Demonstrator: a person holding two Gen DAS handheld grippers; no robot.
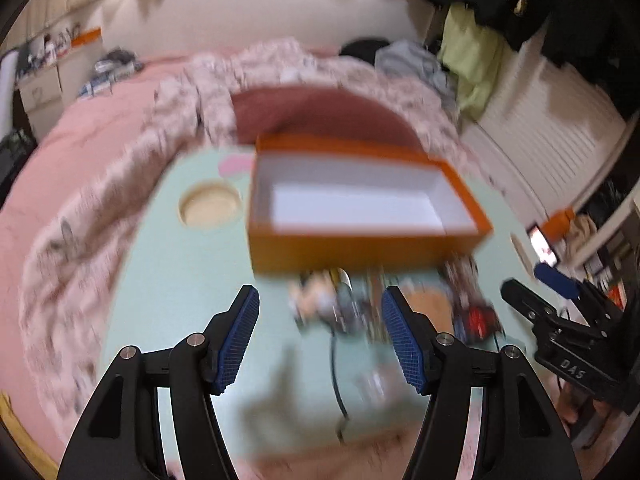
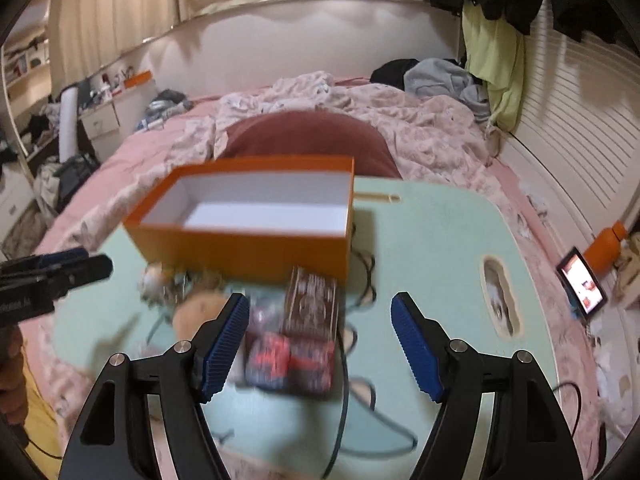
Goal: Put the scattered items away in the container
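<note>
An open orange box [image 1: 360,200] with a white inside stands empty on a mint-green lap table [image 1: 180,280]; it also shows in the right wrist view [image 2: 248,220]. Blurred small items lie in front of it: a dark brown card box [image 2: 314,304], a red-and-dark packet [image 2: 288,360], a pale round item [image 2: 200,308], a small figure [image 1: 316,296] and a black cable [image 2: 344,392]. My left gripper [image 1: 320,340] is open and empty above the items. My right gripper [image 2: 318,344] is open around the packets without gripping them.
The table [image 2: 432,248] rests on a bed with a pink sheet [image 1: 80,140] and a crumpled blanket. A dark red cushion [image 2: 304,132] lies behind the box. A lit tablet [image 2: 582,284] and an orange bottle [image 2: 606,246] lie at the right.
</note>
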